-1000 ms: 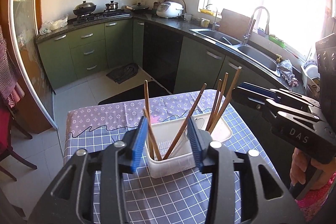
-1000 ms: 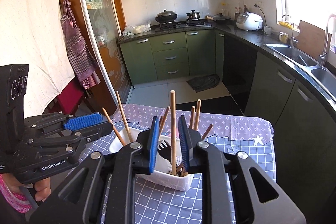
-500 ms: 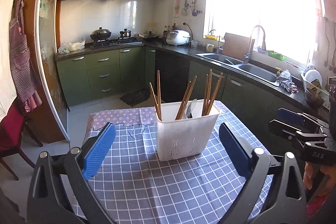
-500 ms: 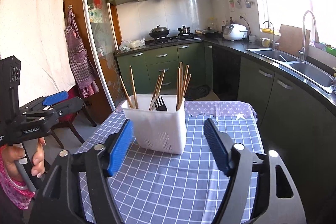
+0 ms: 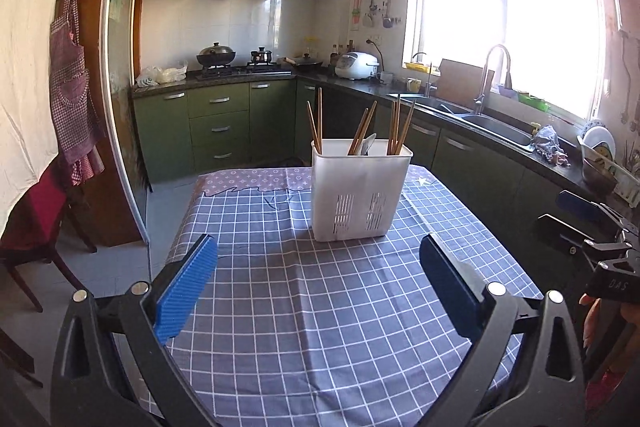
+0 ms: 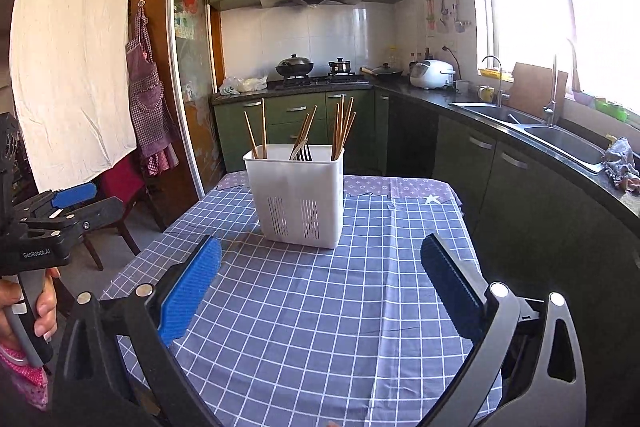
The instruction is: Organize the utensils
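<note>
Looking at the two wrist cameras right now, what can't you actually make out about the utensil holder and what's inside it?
- Lower ends of the wooden chopsticks: hidden by the white plastic utensil holder wall, both views.
- Dividers inside: not visible, either view.
- Pale utensil beside the black fork: mostly hidden, type unclear.
- Holder's far side: unseen.

Colours and patterns: kitchen table scene

Utensil holder [image 5: 360,187]: white plastic with slotted vents low on its face. Chopsticks [image 5: 319,119]: light brown wood. Fork [image 6: 306,153]: black. Tablecloth [image 5: 320,307]: grey-blue with a white grid check; far strip mauve with small white motifs and a white star. Left gripper [image 5: 316,289] and right gripper [image 6: 320,293]: black frames, ribbed blue pads. Cabinets [image 5: 224,123]: olive green. Apron [image 6: 150,99]: purple-and-white gingham.
</note>
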